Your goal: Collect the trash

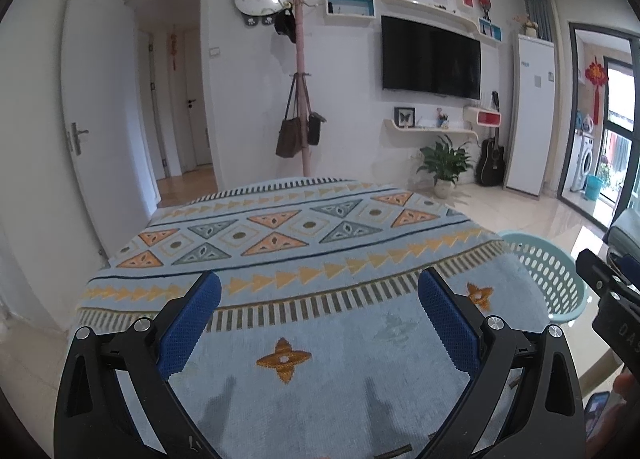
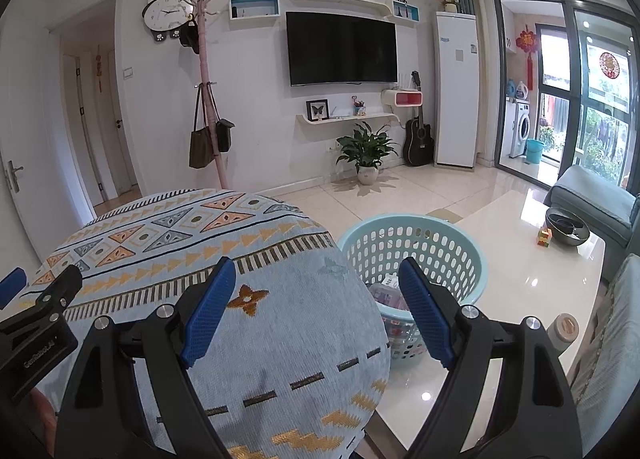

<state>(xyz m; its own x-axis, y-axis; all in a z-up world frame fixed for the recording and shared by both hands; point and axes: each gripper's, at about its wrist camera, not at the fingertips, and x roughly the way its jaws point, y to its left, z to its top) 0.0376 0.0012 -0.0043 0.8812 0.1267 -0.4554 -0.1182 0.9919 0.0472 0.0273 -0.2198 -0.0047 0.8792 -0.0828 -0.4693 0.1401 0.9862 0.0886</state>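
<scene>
Cloth in pale blue with orange and yellow triangle bands covers the table on the left, bare of litter where it shows. Over it hangs the left gripper, its blue-padded fingers spread wide with nothing between them. The right gripper straddles the cloth's right edge, jaws likewise wide apart and empty. Just beside that edge, on the glossy white low table, stands the light blue perforated plastic basket; crumpled wrappers and paper scraps lie in its bottom, partly hidden behind the right finger.
</scene>
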